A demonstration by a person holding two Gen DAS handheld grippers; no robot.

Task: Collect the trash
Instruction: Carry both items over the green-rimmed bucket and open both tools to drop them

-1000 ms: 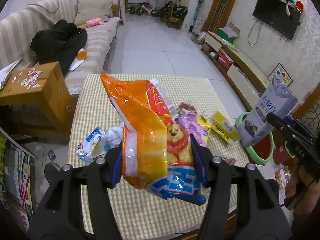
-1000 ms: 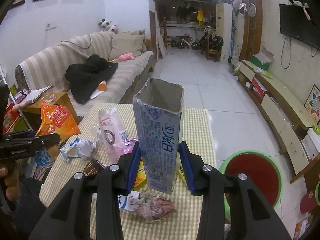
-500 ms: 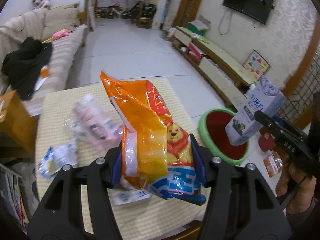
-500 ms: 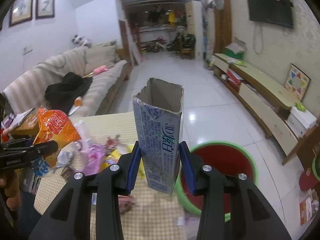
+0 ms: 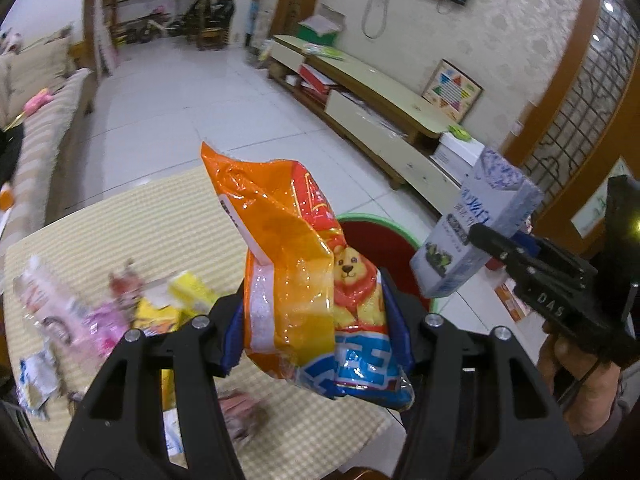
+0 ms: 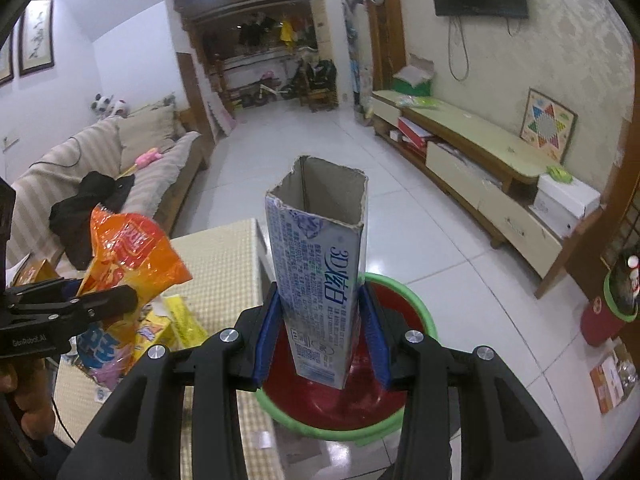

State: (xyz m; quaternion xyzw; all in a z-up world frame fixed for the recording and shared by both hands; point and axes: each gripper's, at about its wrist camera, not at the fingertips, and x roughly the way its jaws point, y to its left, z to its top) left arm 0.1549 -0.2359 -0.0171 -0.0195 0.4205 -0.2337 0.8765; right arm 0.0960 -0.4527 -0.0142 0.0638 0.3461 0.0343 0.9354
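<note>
Swung both claws off surface toward red basin [image 6: 396,308]; right claw [image 6: 322,340] clamps toothpaste box [image 6: 320,276] upright above it, left claw [image 5: 316,332] gripping snack bag [image 5: 296,280] trails.

Open floor [image 6: 460,264] surrounds the red bin [image 6: 400,400] just beside the littered table [image 6: 224,264] edge
</note>
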